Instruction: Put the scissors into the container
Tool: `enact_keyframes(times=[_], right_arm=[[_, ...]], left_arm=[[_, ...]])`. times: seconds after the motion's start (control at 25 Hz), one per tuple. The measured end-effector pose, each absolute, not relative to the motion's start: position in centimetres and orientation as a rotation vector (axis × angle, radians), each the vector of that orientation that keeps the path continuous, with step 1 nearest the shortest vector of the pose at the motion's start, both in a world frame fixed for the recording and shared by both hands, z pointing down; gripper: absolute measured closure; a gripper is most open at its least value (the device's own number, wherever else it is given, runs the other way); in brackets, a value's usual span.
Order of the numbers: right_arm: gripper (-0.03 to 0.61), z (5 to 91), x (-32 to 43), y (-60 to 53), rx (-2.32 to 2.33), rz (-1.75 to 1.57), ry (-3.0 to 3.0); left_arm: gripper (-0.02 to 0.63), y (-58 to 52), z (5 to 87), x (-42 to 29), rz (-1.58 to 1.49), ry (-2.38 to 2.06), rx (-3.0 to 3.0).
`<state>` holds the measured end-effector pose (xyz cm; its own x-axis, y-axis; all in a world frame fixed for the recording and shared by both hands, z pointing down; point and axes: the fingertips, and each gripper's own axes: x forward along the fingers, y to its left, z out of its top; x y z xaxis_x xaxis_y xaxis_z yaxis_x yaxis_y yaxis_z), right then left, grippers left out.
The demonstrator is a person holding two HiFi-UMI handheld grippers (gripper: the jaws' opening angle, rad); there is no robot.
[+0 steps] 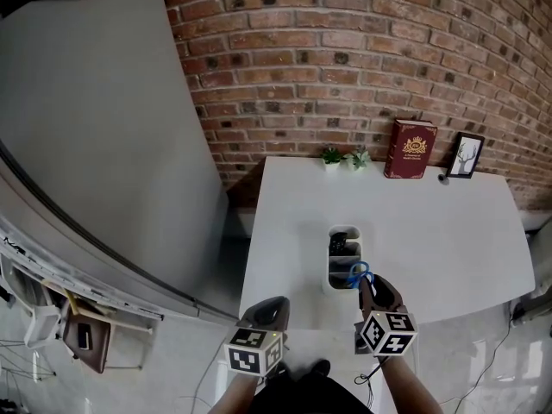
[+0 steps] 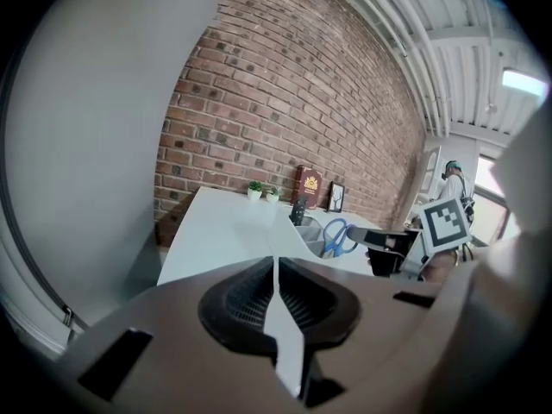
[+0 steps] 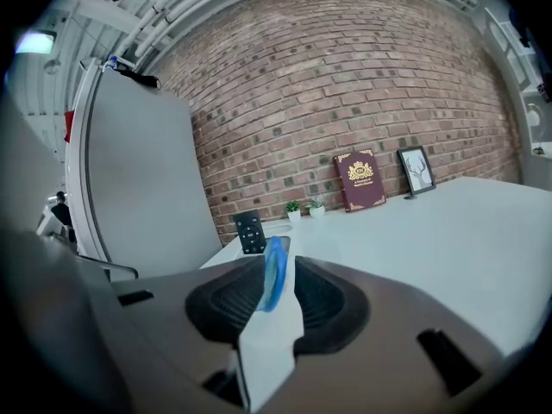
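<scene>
A white two-compartment container point(image 1: 332, 276) stands near the front of the white table point(image 1: 431, 222). A black remote point(image 1: 339, 245) sits in its far compartment. Blue-handled scissors point(image 1: 358, 274) stand handles-up over the near compartment, and their blades are hidden. My right gripper point(image 1: 366, 286) is shut on the scissors' handle, which shows as a blue loop point(image 3: 274, 270) between its jaws. My left gripper point(image 1: 274, 305) hangs at the table's front edge, left of the container, shut with nothing in it point(image 2: 276, 296). The left gripper view shows the scissors point(image 2: 336, 235) sticking up from the container point(image 2: 309, 234).
A red book point(image 1: 410, 149), a small picture frame point(image 1: 467, 155) and two tiny potted plants point(image 1: 332, 156) point(image 1: 360, 157) line the table's far edge against the brick wall. A large grey panel point(image 1: 103, 128) stands to the left. Cables lie on the floor.
</scene>
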<state>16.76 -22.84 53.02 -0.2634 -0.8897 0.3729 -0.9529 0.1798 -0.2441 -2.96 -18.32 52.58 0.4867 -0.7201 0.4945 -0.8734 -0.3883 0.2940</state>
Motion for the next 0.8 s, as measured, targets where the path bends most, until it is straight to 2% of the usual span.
enact_keyframes(times=[0.52, 0.8], right_arm=[[0.488, 53.4, 17.4, -18.7, 1.796, 0.615, -2.256], [0.530, 53.9, 17.3, -16.6, 1.765, 0.645, -2.238]], left_arm=[[0.592, -17.8, 53.1, -1.4, 0.412, -1.290, 2.243], [0.592, -17.5, 52.9, -1.1, 0.415, -1.300, 2.254]])
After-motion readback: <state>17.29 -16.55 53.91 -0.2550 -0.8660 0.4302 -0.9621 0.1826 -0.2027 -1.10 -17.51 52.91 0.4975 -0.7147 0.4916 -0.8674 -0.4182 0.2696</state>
